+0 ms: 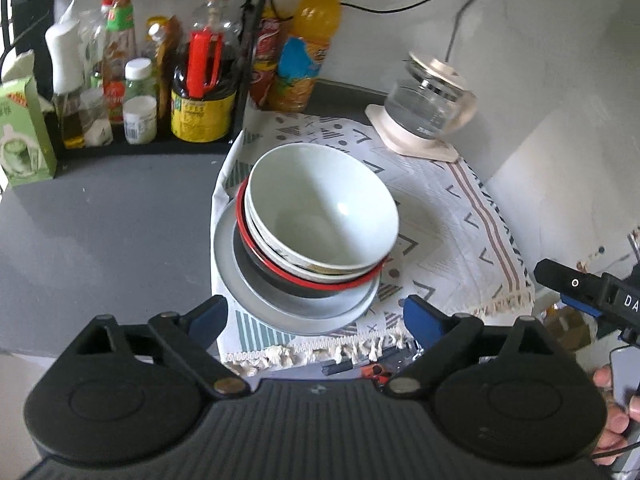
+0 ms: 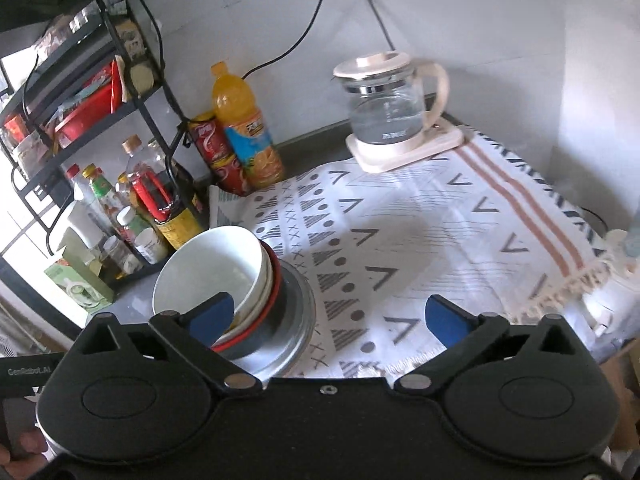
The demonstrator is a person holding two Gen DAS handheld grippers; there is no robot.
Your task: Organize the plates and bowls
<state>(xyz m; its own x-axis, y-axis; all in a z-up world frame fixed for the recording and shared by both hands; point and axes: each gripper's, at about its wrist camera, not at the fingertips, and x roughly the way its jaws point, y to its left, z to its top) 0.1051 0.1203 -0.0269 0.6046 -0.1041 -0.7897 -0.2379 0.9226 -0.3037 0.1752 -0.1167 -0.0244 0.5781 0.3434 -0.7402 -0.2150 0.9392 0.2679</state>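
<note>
A stack of dishes stands on the patterned cloth (image 1: 448,220). A pale green bowl (image 1: 320,208) sits on top of a white bowl (image 1: 280,258), a red-rimmed black bowl (image 1: 276,280) and a grey plate (image 1: 256,300). My left gripper (image 1: 316,320) is open and empty, just in front of the stack. In the right wrist view the same stack shows at the left, with the top bowl (image 2: 208,268) and grey plate (image 2: 300,320). My right gripper (image 2: 332,316) is open and empty over the cloth (image 2: 400,240), its left finger (image 2: 212,314) in front of the bowls.
A black rack (image 1: 240,80) of bottles and jars stands at the back left. An orange juice bottle (image 1: 312,44) and a red can (image 2: 212,156) stand by the wall. A glass kettle (image 2: 392,108) on a cream base sits at the back right. The grey counter (image 1: 100,208) lies left.
</note>
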